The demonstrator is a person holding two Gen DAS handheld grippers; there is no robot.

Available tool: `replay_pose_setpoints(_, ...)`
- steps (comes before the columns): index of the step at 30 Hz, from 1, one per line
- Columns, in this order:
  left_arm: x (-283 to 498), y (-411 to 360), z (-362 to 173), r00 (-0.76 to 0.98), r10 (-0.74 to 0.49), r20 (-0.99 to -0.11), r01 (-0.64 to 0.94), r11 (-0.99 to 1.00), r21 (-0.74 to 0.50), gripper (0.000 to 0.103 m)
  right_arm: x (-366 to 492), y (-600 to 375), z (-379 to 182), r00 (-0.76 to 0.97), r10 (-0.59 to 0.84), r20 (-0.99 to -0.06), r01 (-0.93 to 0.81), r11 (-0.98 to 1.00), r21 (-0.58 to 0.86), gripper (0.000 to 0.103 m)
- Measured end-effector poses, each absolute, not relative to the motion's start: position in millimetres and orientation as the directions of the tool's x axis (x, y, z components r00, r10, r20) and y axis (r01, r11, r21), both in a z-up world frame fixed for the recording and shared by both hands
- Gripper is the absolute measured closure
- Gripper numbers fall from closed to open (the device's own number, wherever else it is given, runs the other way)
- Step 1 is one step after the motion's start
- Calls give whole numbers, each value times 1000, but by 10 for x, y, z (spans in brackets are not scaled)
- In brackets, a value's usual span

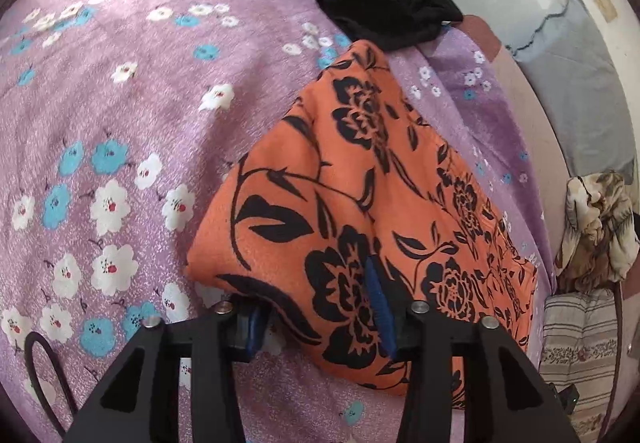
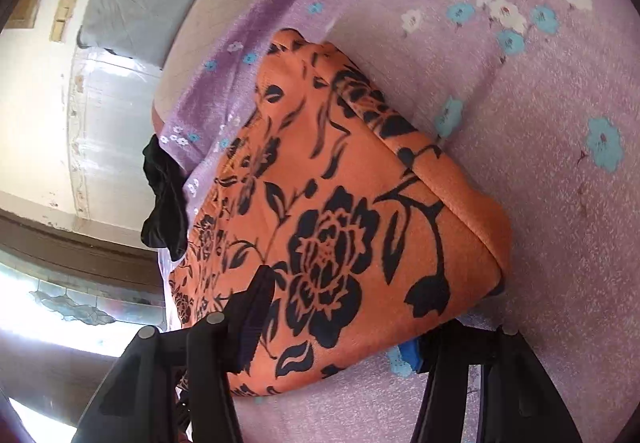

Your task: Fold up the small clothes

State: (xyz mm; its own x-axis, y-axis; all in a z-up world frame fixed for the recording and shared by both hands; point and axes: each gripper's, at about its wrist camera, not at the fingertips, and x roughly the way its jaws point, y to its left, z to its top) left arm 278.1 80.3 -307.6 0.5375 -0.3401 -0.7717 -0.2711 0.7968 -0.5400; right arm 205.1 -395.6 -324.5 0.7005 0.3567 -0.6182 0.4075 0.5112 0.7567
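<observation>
While half-open, tools (image 1: 318, 319) (image 2: 334, 331) tight on cloth (image 1: 340, 183) (image 2: 360, 171)

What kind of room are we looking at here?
Most likely a bedroom in a home. The clothes lie on a bed covered by a purple flowered blanket, a grey pillow sits by the wall, and more bedding is stacked to the side.

Orange floral garment (image 1: 352, 203) on purple flowered bedspread (image 1: 120, 103), left gripper (image 1: 316, 319) jaws straddling its edge, black garment (image 1: 384, 11) beyond
</observation>
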Motion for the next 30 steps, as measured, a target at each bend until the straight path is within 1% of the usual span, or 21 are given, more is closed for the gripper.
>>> replay_pose_setpoints(1, 2783, 822, -3075, 549, -343, -762, -278, 785, -554, 52, 2051, -3976, -3238, 707, 351, -614, 404, 512, 758, 50)
replay_pose_setpoints(3, 2780, 823, -3054, 560, -348, -752, -265, 785, -561, 54, 2060, -3984, -3182, 712, 333, -618, 397, 535, 746, 66)
replay_pose_setpoints(4, 2770, 832, -3044, 574, -349, -741, -260, 780, -569, 63, 2052, -3983, -3157, 716, 313, -624, 399, 550, 734, 73)
replay_pose_setpoints(5, 2755, 852, -3034, 589, -342, -733, -267, 773, -575, 75, 2045, -3982, -3140, 722, 303, -622, 396, 557, 730, 74)
replay_pose_setpoints(7, 2741, 879, -3022, 601, -349, -719, -266, 761, -592, 76, 2047, -3964, -3101, 724, 287, -627, 390, 580, 715, 74)
replay_pose_setpoints(9, 2745, 867, -3020, 597, -341, -726, -270, 767, -582, 76, 2069, -3927, -3069, 718, 271, -641, 389, 608, 692, 74)
replay_pose_setpoints(10, 2756, 854, -3025, 590, -338, -733, -272, 772, -575, 72, 2078, -3919, -3066, 713, 267, -648, 393, 613, 685, 72)
replay_pose_setpoints(11, 2770, 843, -3039, 582, -338, -739, -277, 772, -571, 58, 2086, -3920, -3076, 705, 270, -655, 401, 610, 683, 71)
replay_pose_setpoints(12, 2790, 829, -3060, 573, -347, -742, -280, 768, -576, 50, 2096, -3932, -3098, 695, 275, -664, 416, 599, 684, 71)
replay_pose_setpoints(13, 2794, 825, -3065, 580, -357, -732, -275, 760, -589, 46, 2097, -3953, -3124, 689, 281, -668, 427, 587, 688, 71)
replay_pose_setpoints(15, 2793, 819, -3048, 590, -350, -728, -275, 761, -588, 49, 2101, -3973, -3154, 696, 290, -658, 428, 568, 703, 71)
replay_pose_setpoints(16, 2791, 819, -3038, 596, -349, -724, -272, 761, -590, 60, 2102, -3973, -3151, 701, 290, -652, 421, 570, 706, 71)
replay_pose_setpoints(17, 2786, 823, -3025, 601, -332, -727, -278, 766, -580, 78, 2104, -3957, -3125, 708, 284, -647, 404, 588, 701, 75)
replay_pose_setpoints(18, 2780, 836, -3008, 606, -328, -725, -273, 770, -576, 78, 2107, -3922, -3075, 707, 259, -658, 396, 626, 672, 78)
replay_pose_setpoints(19, 2774, 842, -2993, 611, -333, -718, -267, 767, -584, 82, 2117, -3862, -3001, 706, 226, -672, 384, 675, 630, 83)
replay_pose_setpoints(20, 2764, 844, -2969, 619, -333, -711, -261, 766, -587, 84, 2121, -3790, -2919, 710, 193, -678, 365, 722, 588, 85)
replay_pose_setpoints(23, 2722, 808, -2823, 651, -321, -688, -222, 786, -577, 86, 2088, -3607, -2703, 740, 110, -664, 321, 809, 492, 87)
replay_pose_setpoints(26, 2644, 791, -2643, 680, -328, -656, -180, 793, -583, 86, 1989, -3546, -2550, 777, 80, -625, 304, 821, 483, 88)
replay_pose_setpoints(30, 2400, 850, -2502, 674, -354, -648, -160, 787, -596, 86, 1769, -3508, -2368, 802, 50, -596, 291, 838, 462, 88)
